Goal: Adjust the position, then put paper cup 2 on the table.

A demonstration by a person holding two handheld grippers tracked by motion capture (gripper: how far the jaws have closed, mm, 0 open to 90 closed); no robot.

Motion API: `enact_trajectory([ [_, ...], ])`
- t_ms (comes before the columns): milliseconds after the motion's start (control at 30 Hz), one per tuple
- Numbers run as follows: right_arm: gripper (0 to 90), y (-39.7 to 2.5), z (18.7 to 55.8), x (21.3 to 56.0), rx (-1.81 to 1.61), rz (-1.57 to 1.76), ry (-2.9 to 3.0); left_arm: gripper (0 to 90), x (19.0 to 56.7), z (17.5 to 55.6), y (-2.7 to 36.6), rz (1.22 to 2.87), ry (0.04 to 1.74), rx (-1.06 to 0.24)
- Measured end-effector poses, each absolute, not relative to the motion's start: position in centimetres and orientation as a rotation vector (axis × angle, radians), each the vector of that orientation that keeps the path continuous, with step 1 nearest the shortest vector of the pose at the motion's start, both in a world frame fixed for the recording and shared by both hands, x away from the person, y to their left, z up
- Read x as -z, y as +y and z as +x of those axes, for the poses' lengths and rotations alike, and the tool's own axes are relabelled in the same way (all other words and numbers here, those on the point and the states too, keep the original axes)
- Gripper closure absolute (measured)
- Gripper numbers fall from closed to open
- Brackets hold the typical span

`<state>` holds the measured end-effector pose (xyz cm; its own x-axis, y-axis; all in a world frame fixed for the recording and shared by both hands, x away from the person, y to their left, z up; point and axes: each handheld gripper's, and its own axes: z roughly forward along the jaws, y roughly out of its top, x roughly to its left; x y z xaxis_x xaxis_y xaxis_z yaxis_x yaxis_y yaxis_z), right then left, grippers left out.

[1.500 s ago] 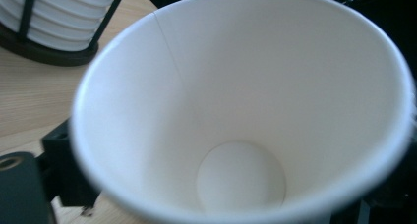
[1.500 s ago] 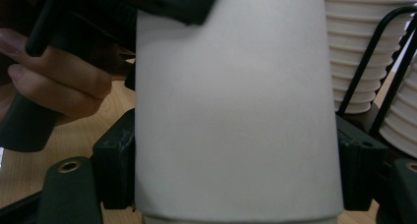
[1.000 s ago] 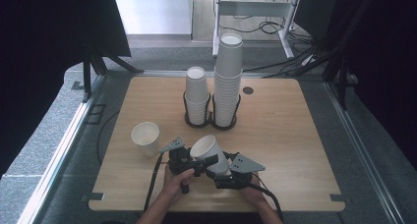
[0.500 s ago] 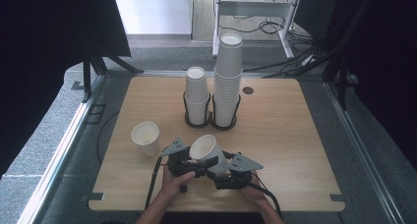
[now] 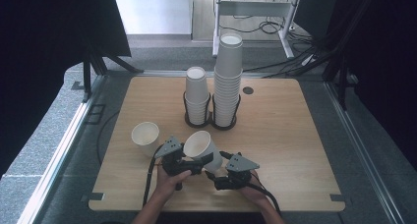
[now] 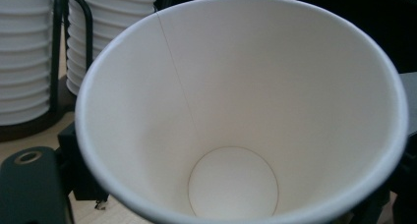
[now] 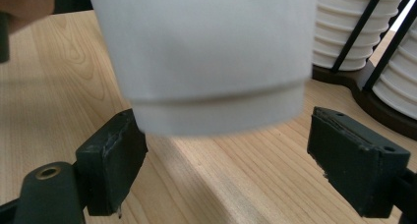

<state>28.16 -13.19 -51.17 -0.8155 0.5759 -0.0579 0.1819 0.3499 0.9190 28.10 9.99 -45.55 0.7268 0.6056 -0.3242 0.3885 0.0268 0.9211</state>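
The wooden table carries everything. Toward twelve o'clock on it stands a black wire rack with two stacks of white paper cups: the tall stack on the three o'clock side, the short stack touching-close at its nine o'clock side. In the left gripper view both stacks rise at about ten o'clock; in the right gripper view they stand at two o'clock.

A loose paper cup stands upright at about eight o'clock from the rack, well apart from it and just beside the left hand-held gripper.

The held paper cup is lifted off the table near the six o'clock edge, tilted with its mouth toward eleven o'clock. The left hand-held gripper grips it; in the left gripper view the cup's open mouth faces the camera, with a black jaw pad at seven o'clock.

The right hand-held gripper sits just beside it at four o'clock. In the right gripper view its jaws stand wide apart, and the cup's base hangs between and above them, untouched by either pad.
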Motion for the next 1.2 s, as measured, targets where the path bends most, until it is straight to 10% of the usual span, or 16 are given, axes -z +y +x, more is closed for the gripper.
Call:
enact_trajectory([
  [1200,17.3,-15.1,28.0,51.3,-1.365,0.781,2.157,12.5,46.2,29.8,10.1,1.763,0.955,-0.595],
])
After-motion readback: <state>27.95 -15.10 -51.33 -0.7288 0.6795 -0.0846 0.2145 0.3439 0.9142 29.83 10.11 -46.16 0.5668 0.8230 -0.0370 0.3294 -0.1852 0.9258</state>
